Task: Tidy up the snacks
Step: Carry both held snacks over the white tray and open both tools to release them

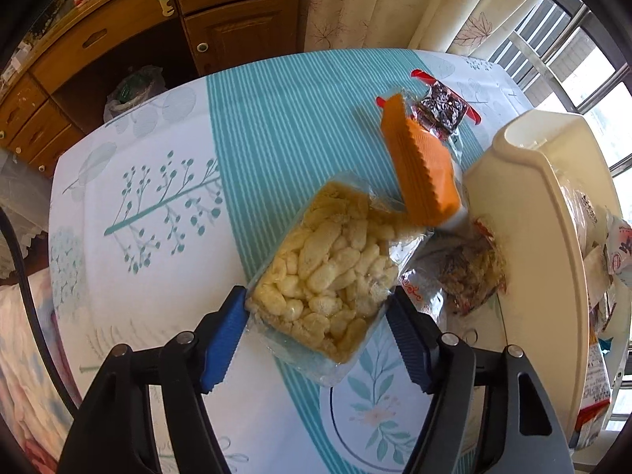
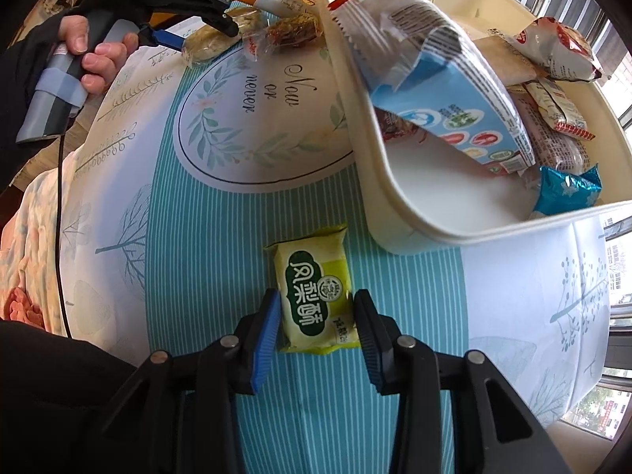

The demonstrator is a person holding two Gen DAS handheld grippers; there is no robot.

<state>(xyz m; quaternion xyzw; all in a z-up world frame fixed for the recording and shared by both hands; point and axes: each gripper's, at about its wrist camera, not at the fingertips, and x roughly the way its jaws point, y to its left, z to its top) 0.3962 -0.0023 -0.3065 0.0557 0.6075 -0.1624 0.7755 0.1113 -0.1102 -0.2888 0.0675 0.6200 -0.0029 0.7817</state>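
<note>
Hand-held gripper (image 1: 316, 312) pads against blurry clear snack pack (image 1: 328, 268)

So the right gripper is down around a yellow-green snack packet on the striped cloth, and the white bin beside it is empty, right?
Not quite. The right gripper does straddle the yellow-green packet on the striped cloth, but the white bin isn't empty: the right wrist view shows several snack packets inside.

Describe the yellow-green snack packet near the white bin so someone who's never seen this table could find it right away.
Start at the big cream bin full of snacks on the striped teal tablecloth. Just outside its near corner, alone on the stripes, lies the small packet, between the right gripper's blue-padded fingers. It is the only yellow-green wrapper, with a dark green label bearing white characters.
</note>
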